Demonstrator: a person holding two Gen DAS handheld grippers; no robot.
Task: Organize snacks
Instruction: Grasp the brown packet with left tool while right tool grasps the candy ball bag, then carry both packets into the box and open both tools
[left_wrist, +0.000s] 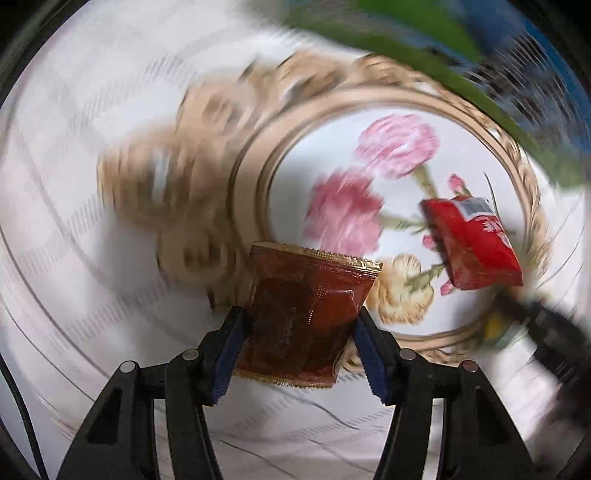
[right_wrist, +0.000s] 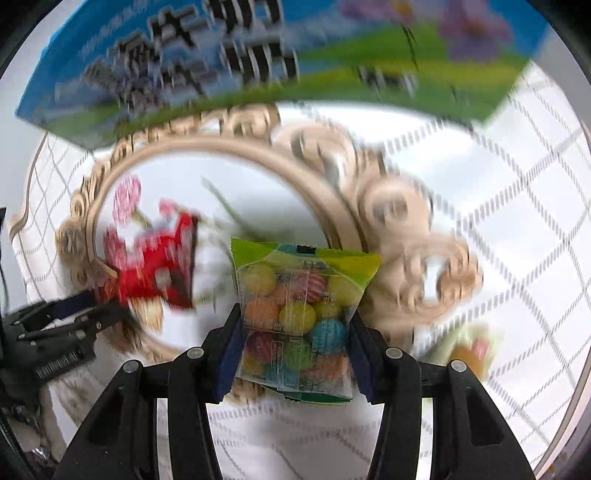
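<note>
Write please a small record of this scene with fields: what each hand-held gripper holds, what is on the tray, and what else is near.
left hand-held gripper: shut on a brown snack packet, pads at its two side edges
right hand-held gripper: shut on a clear green candy bag with coloured balls inside
tray: oval, gold ornate rim, pink flower print
on tray: one red snack packet
behind tray: blue and green box
surface: white cloth with grid pattern
image quality: strong motion blur in the background
</note>
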